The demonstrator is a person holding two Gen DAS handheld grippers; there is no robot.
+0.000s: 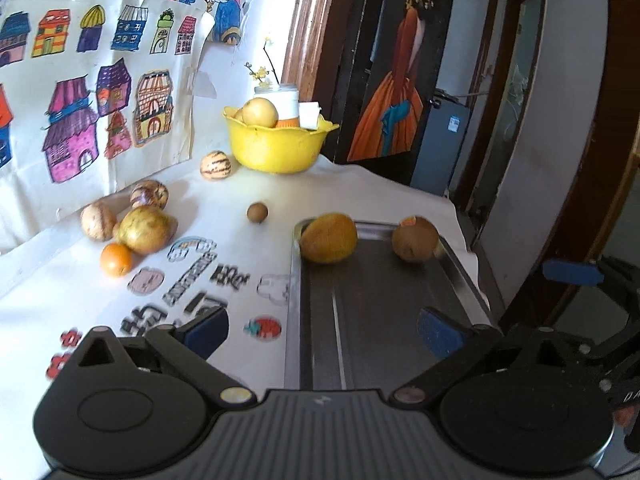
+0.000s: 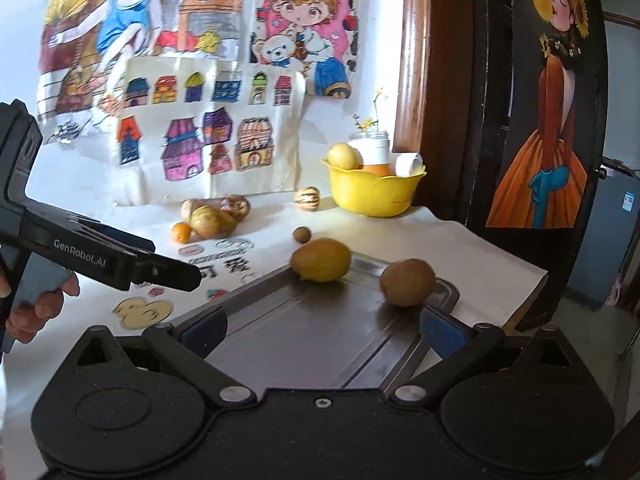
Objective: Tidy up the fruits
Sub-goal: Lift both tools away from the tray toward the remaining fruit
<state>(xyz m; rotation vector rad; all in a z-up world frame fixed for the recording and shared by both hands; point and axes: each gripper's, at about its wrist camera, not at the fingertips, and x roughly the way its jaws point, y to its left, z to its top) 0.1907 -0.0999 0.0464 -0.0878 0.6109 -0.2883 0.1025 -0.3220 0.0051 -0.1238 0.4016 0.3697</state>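
Observation:
A dark metal tray (image 1: 360,320) (image 2: 304,332) lies on the white cloth at the table's right. On its far end sit a yellow mango (image 1: 329,237) (image 2: 321,259) and a brown kiwi (image 1: 415,239) (image 2: 407,282). A cluster of loose fruit lies to the left: a yellow-green fruit (image 1: 145,229) (image 2: 208,222), an orange (image 1: 116,259) (image 2: 180,233) and striped fruits (image 1: 149,195). A small brown fruit (image 1: 257,212) (image 2: 301,234) lies alone. My left gripper (image 1: 322,330) is open and empty over the tray's near end. My right gripper (image 2: 324,326) is open and empty over the tray.
A yellow bowl (image 1: 276,148) (image 2: 372,192) with a pear stands at the back, a striped fruit (image 1: 215,165) (image 2: 307,198) beside it. Drawings lean on the back wall. The table's edge drops off right of the tray. The left gripper's body (image 2: 100,256) shows at left.

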